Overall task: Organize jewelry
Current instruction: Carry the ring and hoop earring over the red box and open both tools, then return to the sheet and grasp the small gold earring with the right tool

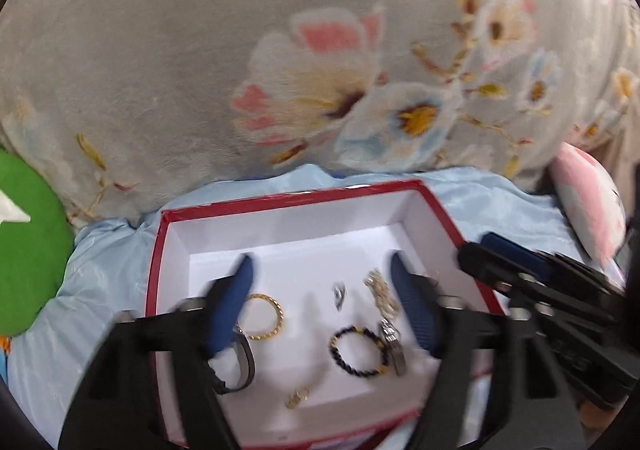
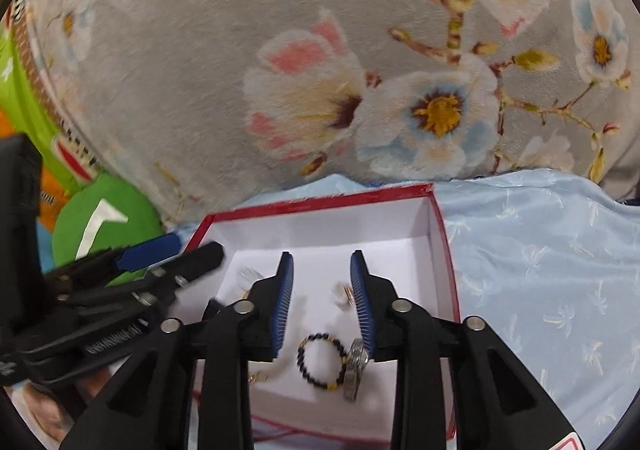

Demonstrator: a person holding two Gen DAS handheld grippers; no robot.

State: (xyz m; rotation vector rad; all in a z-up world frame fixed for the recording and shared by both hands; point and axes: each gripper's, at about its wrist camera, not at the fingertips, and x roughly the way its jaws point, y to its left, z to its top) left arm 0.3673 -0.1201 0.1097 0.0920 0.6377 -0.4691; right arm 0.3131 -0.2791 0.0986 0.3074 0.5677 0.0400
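Jewelry [image 1: 359,345] lies in box [image 1: 280,206]; left gripper [image 1: 322,302] wide open.

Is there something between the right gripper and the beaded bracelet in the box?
Nothing visible blocks it. The right gripper hangs open over the box, and the beaded bracelet lies uncovered below its fingers, with a metal watch touching its right side.

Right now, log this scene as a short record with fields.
container: red-rimmed box, white inside, open, on light blue cloth
contents: gold bangle, dark beaded bracelet, silver watch, black band, small gold pieces
left gripper: jaws open over the box, empty
right gripper: jaws open over the box, empty
backdrop: floral blanket
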